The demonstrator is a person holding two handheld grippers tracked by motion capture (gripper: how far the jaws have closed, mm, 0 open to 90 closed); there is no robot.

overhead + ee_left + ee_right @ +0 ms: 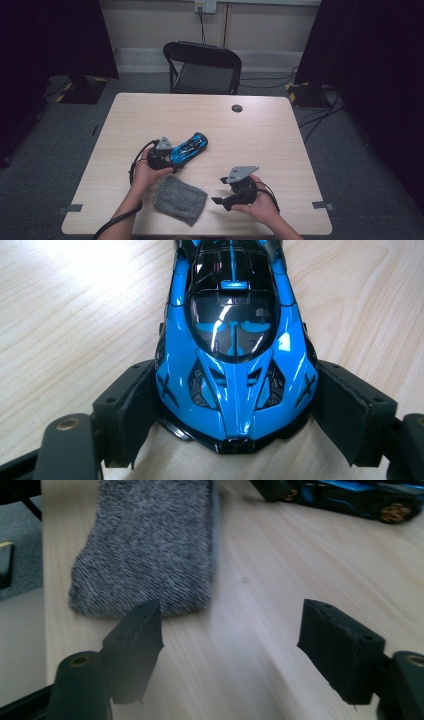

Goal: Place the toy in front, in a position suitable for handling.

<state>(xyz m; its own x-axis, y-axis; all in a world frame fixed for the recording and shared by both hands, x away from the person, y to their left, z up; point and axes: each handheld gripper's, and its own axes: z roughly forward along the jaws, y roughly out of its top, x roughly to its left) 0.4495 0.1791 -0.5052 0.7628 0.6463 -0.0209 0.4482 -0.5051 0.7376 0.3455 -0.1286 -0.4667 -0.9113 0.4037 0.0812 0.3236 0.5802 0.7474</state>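
A person sits at a pale wooden table [260, 125] holding a two-jaw gripper in each hand, seen from above.

On the left, the left gripper [167, 159] rests low on the table and clamps the nose of a glossy blue and black toy car [189, 147]. In the left gripper view, the two black pads press against either side of the car's front end, jaws set wide because the body is wide. The car lies on its wheels near the table's middle, angled away toward the far right, probably held steady so it can be wiped.

Just right of that hand, near the front edge, lies a folded grey cloth [180, 199], flat and untouched, well within reach of either hand.

Further right, the right gripper [222, 192] hovers above the table, pointing left toward the cloth. In the right gripper view, its jaws stand apart with nothing between them and the cloth just beyond; it seems set to pick the cloth up.

Beyond the table stands an empty black folding chair [202, 67].

No brand, label or writing is readable anywhere.
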